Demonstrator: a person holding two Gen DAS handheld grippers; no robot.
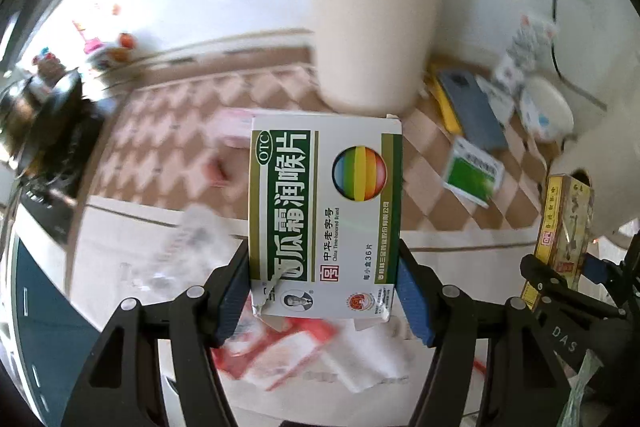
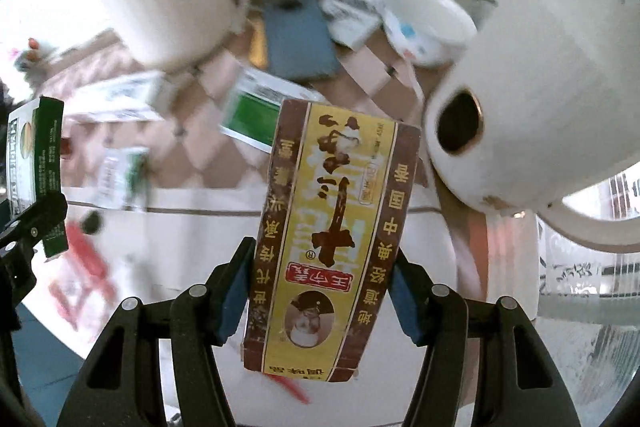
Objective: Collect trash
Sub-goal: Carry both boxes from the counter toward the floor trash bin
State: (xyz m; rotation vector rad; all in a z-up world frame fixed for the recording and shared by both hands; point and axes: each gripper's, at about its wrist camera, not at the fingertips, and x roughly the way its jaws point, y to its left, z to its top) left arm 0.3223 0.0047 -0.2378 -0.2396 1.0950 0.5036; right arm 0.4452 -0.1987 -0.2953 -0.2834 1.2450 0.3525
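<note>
A white and green medicine box (image 1: 324,211) with a rainbow ball printed on it sits between the blue pads of my left gripper (image 1: 324,291), which is shut on its two sides and holds it above the table. My right gripper (image 2: 320,291) is shut on a yellow and brown spice box (image 2: 332,251), also lifted. Each held box shows in the other view: the spice box (image 1: 566,231) at the right edge, the medicine box (image 2: 34,151) at the left edge. Red and white wrappers (image 1: 296,351) lie blurred on the table below.
A cream pot (image 1: 372,39) with wooden sticks stands at the back. A white kettle (image 2: 532,107) is close on the right. A green sachet (image 1: 472,175), a blue-grey phone (image 1: 472,107), a white bowl (image 2: 428,23) and a clear plastic wrapper (image 1: 192,247) lie on the checked cloth and table.
</note>
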